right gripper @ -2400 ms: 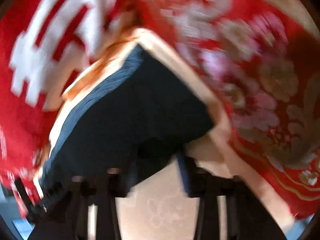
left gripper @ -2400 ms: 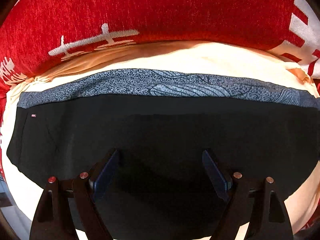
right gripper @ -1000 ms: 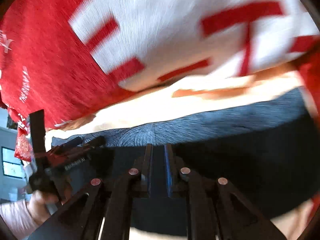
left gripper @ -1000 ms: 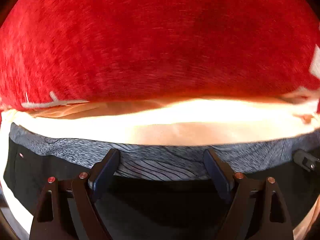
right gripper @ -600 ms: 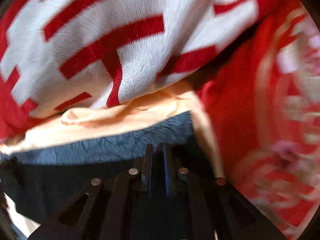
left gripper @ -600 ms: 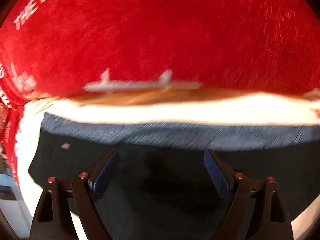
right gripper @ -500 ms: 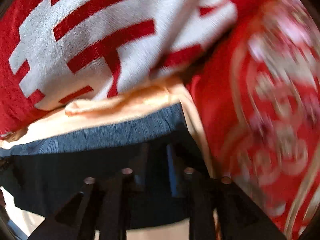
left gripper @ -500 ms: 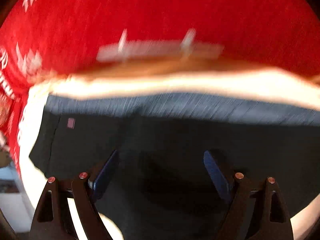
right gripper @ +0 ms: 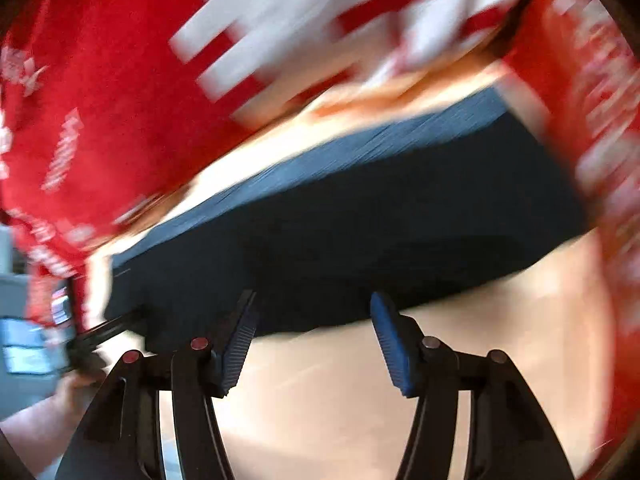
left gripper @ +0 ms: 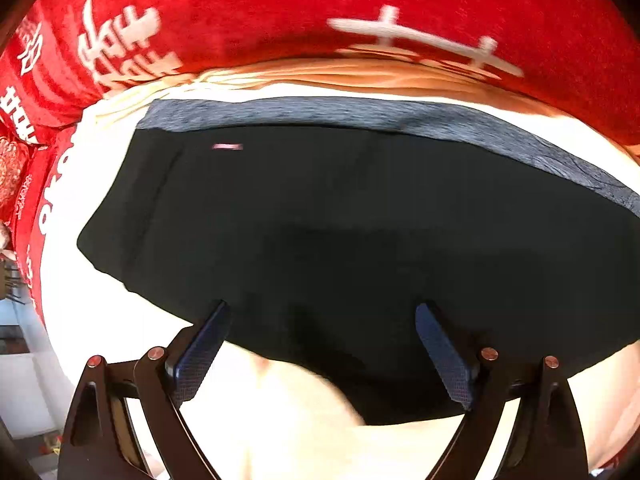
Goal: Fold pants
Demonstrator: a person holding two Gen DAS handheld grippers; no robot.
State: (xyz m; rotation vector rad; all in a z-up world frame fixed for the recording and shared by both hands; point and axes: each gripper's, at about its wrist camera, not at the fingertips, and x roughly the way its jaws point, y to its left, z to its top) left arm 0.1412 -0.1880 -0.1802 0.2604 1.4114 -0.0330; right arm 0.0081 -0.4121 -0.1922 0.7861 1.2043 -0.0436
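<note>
Red plush blanket (left gripper: 280,4) with white characters: fills the top of the left wrist view and the upper left of the right wrist view (right gripper: 100,100); a white-and-red block pattern crosses the upper centre there, blurred.

Cream cloth surface (left gripper: 304,420): spreads beneath everything, showing along the lower edge and left side of the left wrist view and the lower right of the right wrist view (right gripper: 500,352).

Black pants (left gripper: 360,220): lie flat on the cream cloth, folded into a broad dark slab across the centre of the left wrist view. Grey patterned waistband (left gripper: 360,114) runs along the far edge; small pale label (left gripper: 227,146) at upper left. In the right wrist view the pants (right gripper: 360,232) slant across the middle, motion-blurred.

Left tongs (left gripper: 322,344): lower centre, blue-padded fingers spread wide, released, over the near hem of the pants.

Right tongs (right gripper: 312,332): lower centre, fingers parted, gripping nothing, at the near edge of the pants.
</note>
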